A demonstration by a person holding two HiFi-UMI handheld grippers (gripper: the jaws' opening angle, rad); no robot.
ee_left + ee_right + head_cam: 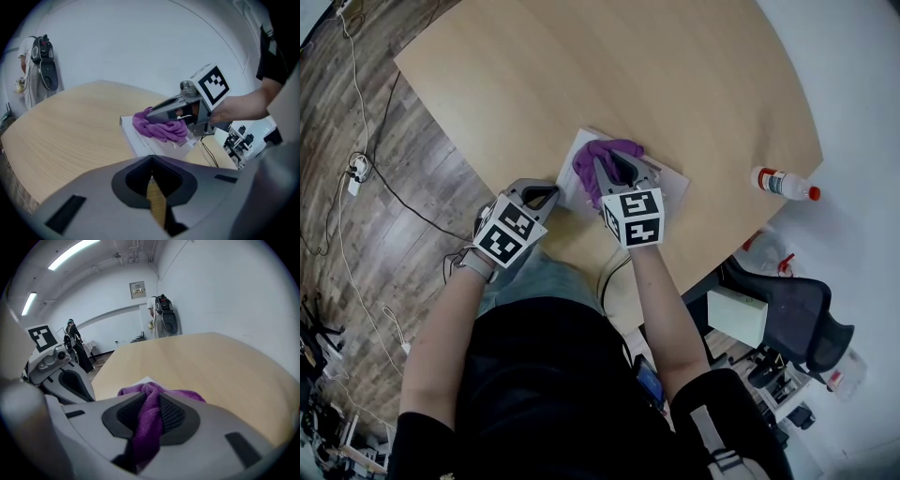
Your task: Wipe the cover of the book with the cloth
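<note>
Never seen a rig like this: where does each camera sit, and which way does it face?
Head view: on the person's head, facing steeply down at the table, book and cloth; both forearms, left tongs and right tongs show.
Left gripper view: on the left tongs, facing along shut jaws toward the book; the right forearm shows.
Right gripper view: on the right tongs, facing along jaws shut on the cloth, toward the far wall.
Shared: both gripper views show the cloth and the other tongs.

The book lies on the surface near the person's edge, the cloth on it; a bottle lies well right.
</note>
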